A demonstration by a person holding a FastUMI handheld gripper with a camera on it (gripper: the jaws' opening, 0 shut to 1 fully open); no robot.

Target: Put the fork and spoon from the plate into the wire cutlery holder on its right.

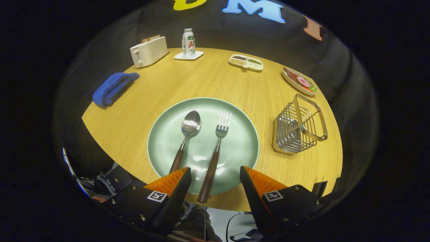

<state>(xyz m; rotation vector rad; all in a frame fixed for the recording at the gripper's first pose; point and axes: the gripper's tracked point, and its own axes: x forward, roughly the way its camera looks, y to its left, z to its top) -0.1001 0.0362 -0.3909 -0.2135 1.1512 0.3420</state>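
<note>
Gripper view: tongs (215, 176) spread wide, empty, fork (215, 156) handle between fingers on plate (242, 148)

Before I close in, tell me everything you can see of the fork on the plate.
The fork has a shiny metal head and neck and a dark brown, wood-looking handle. It lies flat on the pale green plate, tines pointing away from the fingers, roughly parallel to the spoon beside it and apart from it. Its handle end overhangs the plate's near rim and sits in the gap between the open gripper, touching neither finger. Nothing else touches it.
</note>
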